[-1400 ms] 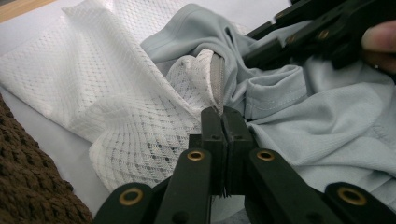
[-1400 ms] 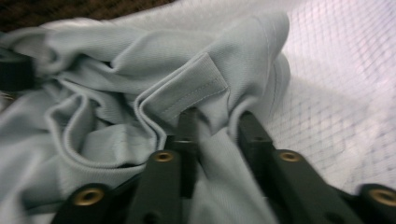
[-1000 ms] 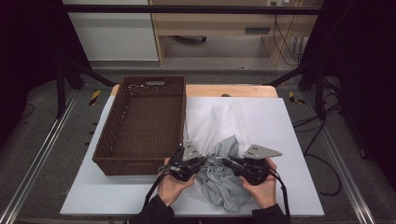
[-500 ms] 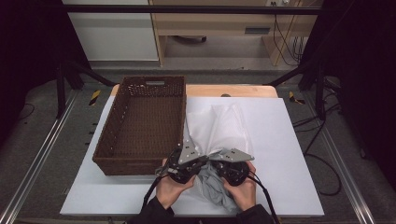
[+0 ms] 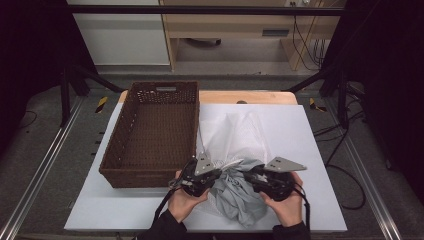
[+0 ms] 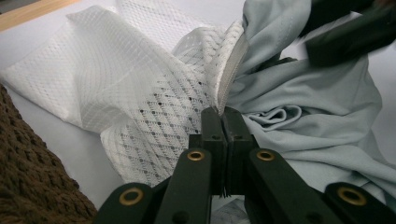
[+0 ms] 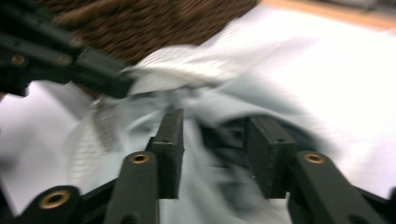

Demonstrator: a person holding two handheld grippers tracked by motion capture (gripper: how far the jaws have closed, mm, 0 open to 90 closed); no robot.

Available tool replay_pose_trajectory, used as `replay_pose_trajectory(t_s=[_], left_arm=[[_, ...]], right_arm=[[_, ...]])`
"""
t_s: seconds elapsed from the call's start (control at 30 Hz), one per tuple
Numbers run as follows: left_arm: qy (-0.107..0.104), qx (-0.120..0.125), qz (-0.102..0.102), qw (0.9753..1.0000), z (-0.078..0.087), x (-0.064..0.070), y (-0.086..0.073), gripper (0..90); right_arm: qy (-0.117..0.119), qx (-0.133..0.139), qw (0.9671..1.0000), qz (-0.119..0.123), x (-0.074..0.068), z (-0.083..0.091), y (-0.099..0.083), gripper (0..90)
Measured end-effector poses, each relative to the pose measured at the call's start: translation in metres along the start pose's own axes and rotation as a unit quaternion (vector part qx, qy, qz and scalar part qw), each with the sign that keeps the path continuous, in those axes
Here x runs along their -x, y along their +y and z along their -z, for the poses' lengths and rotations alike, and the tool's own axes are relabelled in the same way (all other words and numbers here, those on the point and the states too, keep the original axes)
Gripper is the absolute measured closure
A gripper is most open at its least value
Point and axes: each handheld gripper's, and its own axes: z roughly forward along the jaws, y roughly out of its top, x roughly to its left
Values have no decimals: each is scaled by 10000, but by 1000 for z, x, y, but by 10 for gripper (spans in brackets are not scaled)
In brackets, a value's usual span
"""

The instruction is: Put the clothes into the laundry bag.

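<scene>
Stuffing the grey garment into the mesh bag, right claw just released

Low in the frame's centre, the left claw (image 6: 219,116) stayed clamped on the rim of the white mesh bag (image 6: 140,93), holding its mouth up. The right claw (image 7: 212,135), which half a second before sat tight beside the left, had drawn back toward the lower right with its jaws apart around the grey garment (image 5: 240,192), holding nothing. The garment lay bunched on the tabletop (image 5: 310,150) at the bag's mouth, seemingly only partly in, so another push looked needed; the wicker basket (image 5: 150,135) stood at left
</scene>
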Motion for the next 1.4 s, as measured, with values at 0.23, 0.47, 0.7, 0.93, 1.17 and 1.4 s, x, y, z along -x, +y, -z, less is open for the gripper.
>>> replay_pose_trajectory(t_s=[0.23, 0.47, 0.7, 0.93, 1.17, 1.4], left_arm=[[5, -4, -19, 10000, -1, 0, 1, 889], [-11, -23, 29, 10000, -1, -2, 0, 889], [-44, 161, 138, 9998, 8, -3, 5, 889], [-53, 209, -94, 9997, 16, 9, 8, 890], [-75, -19, -53, 10000, 3, 7, -3, 889], [-116, -54, 1, 9999, -3, 6, -7, 888]], right_arm=[[-405, 164, 9989, -180, 33, 0, -10, 415], [171, 125, 9998, -40, 25, -21, -17, 803], [843, -54, 9958, 360, -17, -33, -7, 849], [-269, -169, 9990, 326, -18, -79, -13, 843], [-516, -101, 9986, 39, -3, -76, -20, 777], [163, -179, 9997, -30, -5, -41, -14, 510]])
